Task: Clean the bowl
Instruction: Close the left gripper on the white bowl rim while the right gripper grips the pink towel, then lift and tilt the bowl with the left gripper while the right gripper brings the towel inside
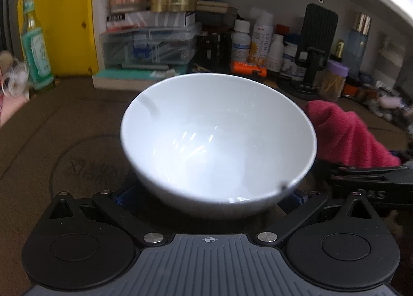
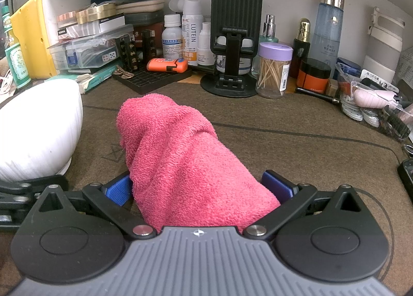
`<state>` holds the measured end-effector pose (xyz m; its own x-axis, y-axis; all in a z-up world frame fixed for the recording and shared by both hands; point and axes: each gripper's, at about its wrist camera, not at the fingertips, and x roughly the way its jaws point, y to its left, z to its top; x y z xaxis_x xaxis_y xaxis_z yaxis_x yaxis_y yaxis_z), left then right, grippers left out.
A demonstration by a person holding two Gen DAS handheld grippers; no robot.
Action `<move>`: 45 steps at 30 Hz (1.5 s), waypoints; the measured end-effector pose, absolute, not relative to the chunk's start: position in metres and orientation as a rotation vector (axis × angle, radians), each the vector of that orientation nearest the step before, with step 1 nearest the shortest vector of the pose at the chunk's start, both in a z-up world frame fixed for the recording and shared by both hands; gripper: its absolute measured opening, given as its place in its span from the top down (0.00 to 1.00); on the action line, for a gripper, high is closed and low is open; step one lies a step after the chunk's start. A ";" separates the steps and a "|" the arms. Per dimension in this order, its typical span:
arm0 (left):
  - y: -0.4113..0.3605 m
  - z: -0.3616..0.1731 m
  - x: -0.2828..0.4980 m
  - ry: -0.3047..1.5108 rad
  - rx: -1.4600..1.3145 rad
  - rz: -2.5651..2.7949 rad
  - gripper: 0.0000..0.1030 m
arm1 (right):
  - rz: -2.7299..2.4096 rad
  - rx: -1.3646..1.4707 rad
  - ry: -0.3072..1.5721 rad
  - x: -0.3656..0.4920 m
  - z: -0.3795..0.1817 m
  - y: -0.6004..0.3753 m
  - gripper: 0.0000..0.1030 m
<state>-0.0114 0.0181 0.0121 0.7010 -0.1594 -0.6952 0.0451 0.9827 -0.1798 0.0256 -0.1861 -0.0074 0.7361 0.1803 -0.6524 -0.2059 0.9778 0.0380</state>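
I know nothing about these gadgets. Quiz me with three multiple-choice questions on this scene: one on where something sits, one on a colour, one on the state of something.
1. Seen from the right wrist camera, where is the white bowl relative to the towel?
A. to its left
B. to its right
C. underneath it

2. What colour is the towel?
A. blue
B. pink-red
C. green

3. What is the right gripper doing?
A. hanging open with nothing in it
B. closed on the towel
C. closed on a bottle

Answers:
1. A: the bowl fills the left edge of that view, while the towel sits in the centre.
2. B: its fluffy cloth is plainly pink-red in both views.
3. B: the towel is bunched between the blue finger pads, which press in on either side.
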 end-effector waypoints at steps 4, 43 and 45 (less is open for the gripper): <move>0.046 0.020 -0.024 0.841 -0.320 -0.172 0.00 | 0.213 -0.038 0.712 0.025 -0.008 -0.185 0.00; 0.017 0.033 -0.023 0.658 -0.048 0.007 0.88 | 0.474 -0.041 0.550 -0.004 0.006 -0.228 0.74; 0.006 0.032 -0.032 0.637 0.034 0.009 0.87 | 0.494 -0.034 0.500 -0.018 0.012 -0.236 0.75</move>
